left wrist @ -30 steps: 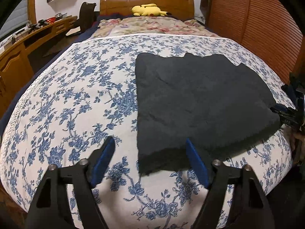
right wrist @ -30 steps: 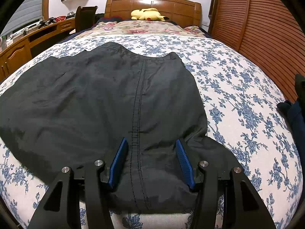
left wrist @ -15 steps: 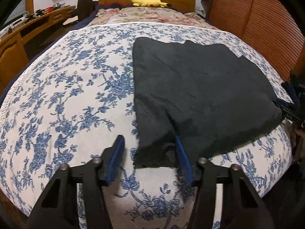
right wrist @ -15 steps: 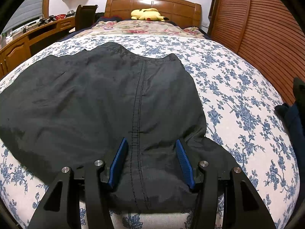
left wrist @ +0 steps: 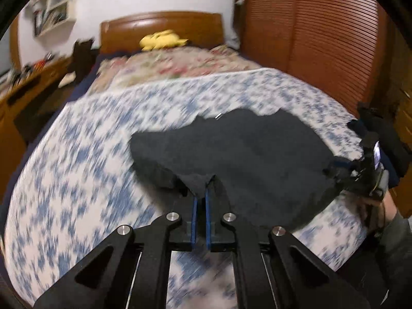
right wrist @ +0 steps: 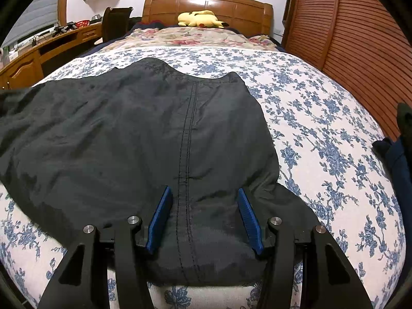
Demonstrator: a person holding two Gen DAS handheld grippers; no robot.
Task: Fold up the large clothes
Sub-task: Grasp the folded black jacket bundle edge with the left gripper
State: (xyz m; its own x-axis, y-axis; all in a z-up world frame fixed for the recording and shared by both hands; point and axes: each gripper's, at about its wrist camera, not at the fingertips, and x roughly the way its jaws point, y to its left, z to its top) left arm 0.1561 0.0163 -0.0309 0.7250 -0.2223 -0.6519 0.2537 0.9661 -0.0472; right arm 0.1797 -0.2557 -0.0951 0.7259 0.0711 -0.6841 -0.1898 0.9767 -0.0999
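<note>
Your left gripper (left wrist: 201, 198) had just closed, its blue pads pinching a raised corner of the black garment (left wrist: 257, 159). Only the left view, blurred, showed that lifted corner. Your right gripper (right wrist: 204, 215) stood half open, straddling the stitched seam (right wrist: 186, 139) without pressing it. The garment lay spread on the floral bedspread (right wrist: 322, 128). Beyond, a yellow plush toy (right wrist: 199, 18) rested against the headboard (right wrist: 206, 3).

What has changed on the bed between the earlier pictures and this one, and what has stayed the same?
The left claw has just closed on the near corner of the dark garment and lifted it off the bedspread; its view has swung and blurred. The right claw has kept still, half open over the garment's stitched seam. The yellow plush toy has not moved.
</note>
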